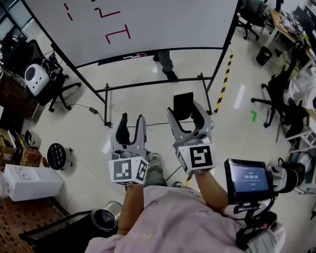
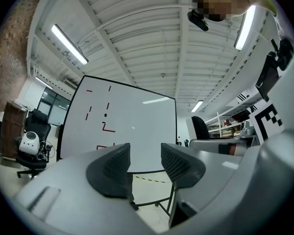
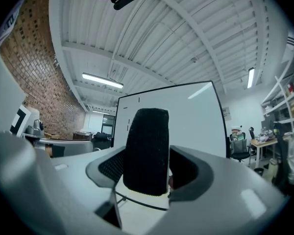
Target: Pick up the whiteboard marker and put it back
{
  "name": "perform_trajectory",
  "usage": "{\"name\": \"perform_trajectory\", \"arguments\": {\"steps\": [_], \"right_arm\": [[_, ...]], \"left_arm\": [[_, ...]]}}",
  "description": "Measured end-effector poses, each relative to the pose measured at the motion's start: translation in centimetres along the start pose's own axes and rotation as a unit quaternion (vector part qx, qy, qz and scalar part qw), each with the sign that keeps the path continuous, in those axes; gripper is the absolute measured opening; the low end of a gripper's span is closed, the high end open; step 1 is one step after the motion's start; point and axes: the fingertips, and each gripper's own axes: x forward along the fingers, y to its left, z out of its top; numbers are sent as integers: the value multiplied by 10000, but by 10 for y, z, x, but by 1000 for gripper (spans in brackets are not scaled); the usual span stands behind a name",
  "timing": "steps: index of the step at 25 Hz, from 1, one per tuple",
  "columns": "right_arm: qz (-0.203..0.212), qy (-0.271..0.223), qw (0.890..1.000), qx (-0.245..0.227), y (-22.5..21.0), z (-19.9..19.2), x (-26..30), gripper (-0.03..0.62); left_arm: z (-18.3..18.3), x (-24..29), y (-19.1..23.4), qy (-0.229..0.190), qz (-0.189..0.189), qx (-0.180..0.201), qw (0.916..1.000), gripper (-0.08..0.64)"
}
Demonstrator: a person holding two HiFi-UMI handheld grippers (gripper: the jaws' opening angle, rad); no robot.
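As a person faces a freestanding whiteboard (image 1: 163, 15) marked with red strokes, the right gripper (image 1: 183, 110) clamps a black felt eraser (image 1: 183, 100) upright between its jaws. The left gripper (image 1: 132, 118), just beside it, is empty, its jaws standing close with a narrow gap. What looks like the whiteboard marker (image 1: 135, 56) lies on the board's bottom ledge, well apart from both.
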Motion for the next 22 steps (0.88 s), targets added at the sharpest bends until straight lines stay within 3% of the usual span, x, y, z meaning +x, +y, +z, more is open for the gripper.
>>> {"name": "perform_trajectory", "arguments": {"steps": [3,7,13,22], "right_arm": [[32,-32,10000,-37,0,-9,69,270],[-248,-140,9995,-148,-10,-8,165,270],[-534,-47,9982,-266,-42,-7,275,268],[-735,-185,9969,-196,-123,-34,406,270]], "left_arm": [[-3,55,37,-48,-106,-153,9998,183],[13,142,82,-261,-426,-274,9984,184],[13,249,119,-199,-736,-349,9965,183],[-15,372,154,-99,-478,-298,9984,184]]}}
